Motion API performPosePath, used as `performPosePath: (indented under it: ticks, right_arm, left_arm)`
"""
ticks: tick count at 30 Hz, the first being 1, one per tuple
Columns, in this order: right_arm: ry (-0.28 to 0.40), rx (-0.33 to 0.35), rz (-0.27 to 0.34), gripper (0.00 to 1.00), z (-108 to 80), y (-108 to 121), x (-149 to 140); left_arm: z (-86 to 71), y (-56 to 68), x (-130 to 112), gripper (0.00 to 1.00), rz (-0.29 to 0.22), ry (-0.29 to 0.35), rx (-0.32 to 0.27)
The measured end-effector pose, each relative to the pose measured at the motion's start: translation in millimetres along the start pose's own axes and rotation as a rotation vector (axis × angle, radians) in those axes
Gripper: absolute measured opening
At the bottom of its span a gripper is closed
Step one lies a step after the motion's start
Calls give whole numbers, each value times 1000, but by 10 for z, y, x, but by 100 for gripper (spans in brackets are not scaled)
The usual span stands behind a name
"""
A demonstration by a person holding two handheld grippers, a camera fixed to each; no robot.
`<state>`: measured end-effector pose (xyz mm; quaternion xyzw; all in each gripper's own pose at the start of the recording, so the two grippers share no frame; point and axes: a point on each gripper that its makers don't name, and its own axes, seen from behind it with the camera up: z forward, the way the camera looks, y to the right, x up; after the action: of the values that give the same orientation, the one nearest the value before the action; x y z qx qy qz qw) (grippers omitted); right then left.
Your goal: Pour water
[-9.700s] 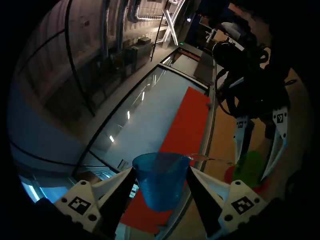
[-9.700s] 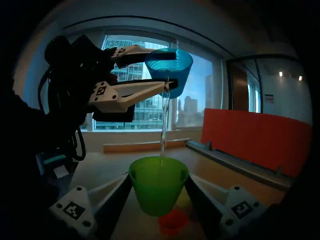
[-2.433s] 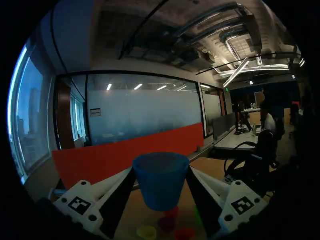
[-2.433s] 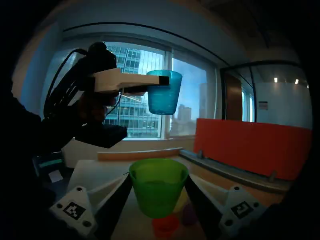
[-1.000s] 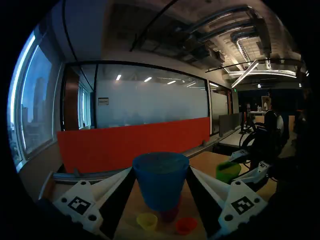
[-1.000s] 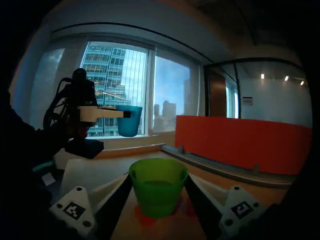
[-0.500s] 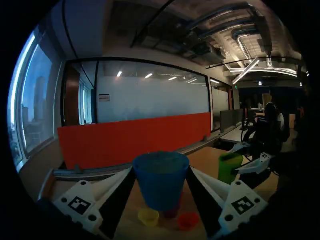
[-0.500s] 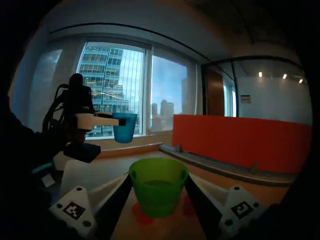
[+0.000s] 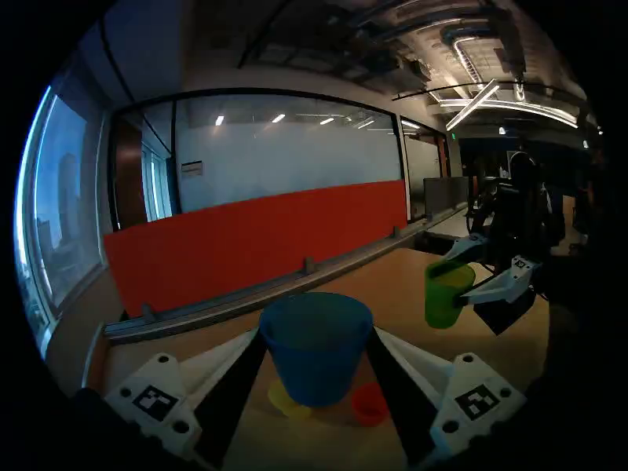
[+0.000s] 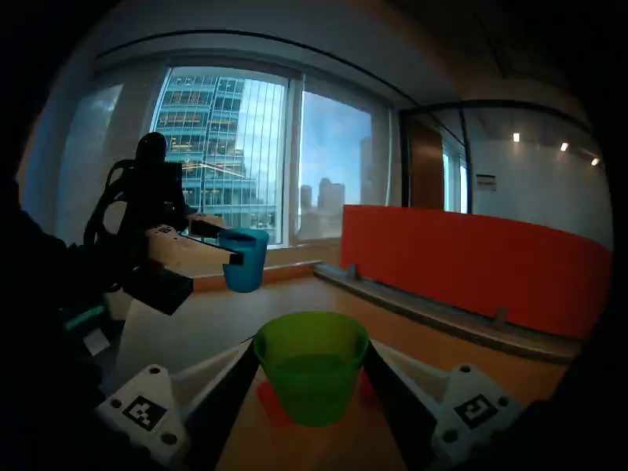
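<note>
Now your left gripper (image 9: 315, 336) pinches the blue cup (image 9: 315, 365), your right gripper (image 10: 312, 349) the green cup (image 10: 312, 377), over the table (image 9: 385, 275). They look thin and bendy, so squeeze the sides gently.

1 blue cup (image 9: 315, 357), 1 green cup (image 10: 312, 369), 2 small cups (image 9: 281, 399) (image 9: 369, 403).

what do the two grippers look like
Both the left gripper and right gripper have white wedge-shaped fingers with black inner faces and square black-and-white markers at their bases. Black cables loop behind the left gripper's dark body.
</note>
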<state>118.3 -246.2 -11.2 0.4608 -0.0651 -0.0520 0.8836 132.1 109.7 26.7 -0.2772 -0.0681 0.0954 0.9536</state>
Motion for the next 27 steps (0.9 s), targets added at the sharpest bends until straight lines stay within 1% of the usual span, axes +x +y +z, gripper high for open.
performPosePath:
  ticks: [5, 12, 18, 27]
  right_arm:
    - [-12, -4, -1, 92, 11, 20, -57]
    - [-24, -2, 13, 91, 26, 51, -123]
    - [-69, 1, 11, 92, 37, 82, -292]
    - [-145, 15, 10, 92, 106, 83, -583]
  left_arm:
    - [46, 7, -101, 87, 9, -28, -3]
    - [68, 15, -185, 87, 5, -41, -20]
    - [114, 37, -448, 87, 23, -105, -27]
    - [173, 158, -893, 87, 58, -204, -60]
